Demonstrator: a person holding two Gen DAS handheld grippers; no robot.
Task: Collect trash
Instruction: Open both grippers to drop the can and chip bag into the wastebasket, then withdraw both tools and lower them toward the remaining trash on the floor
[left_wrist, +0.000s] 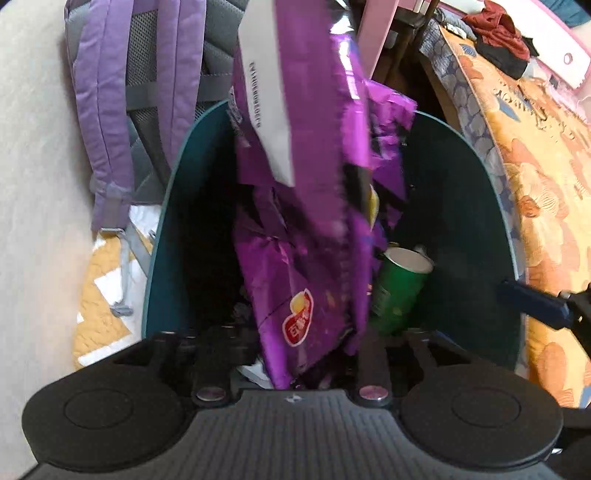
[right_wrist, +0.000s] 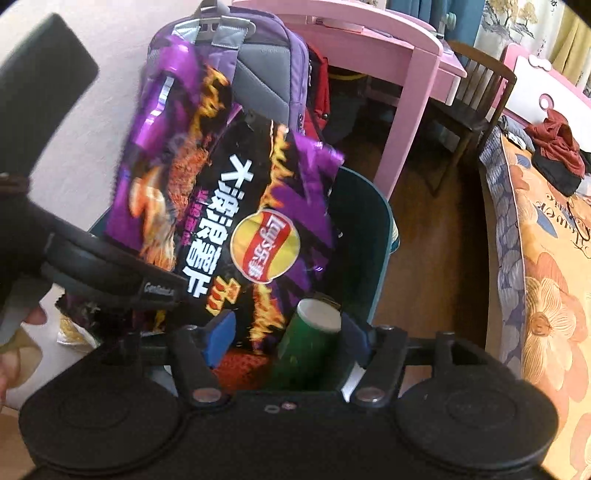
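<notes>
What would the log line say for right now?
task: collect trash | purple chip bag: above teal bin | green cup: in bin | right tool: open, either side of cup

A: What stands at the back?
B: A pink wooden desk (right_wrist: 413, 74), a dark wooden chair (right_wrist: 476, 99) beside it, over brown wood flooring (right_wrist: 436, 221).
A: And right?
B: A bed with an orange floral cover (right_wrist: 546, 277).

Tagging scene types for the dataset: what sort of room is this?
Most likely a bedroom, maybe a child's: a bed with a floral cover, a pink desk and a purple backpack by the teal trash bin.
</notes>
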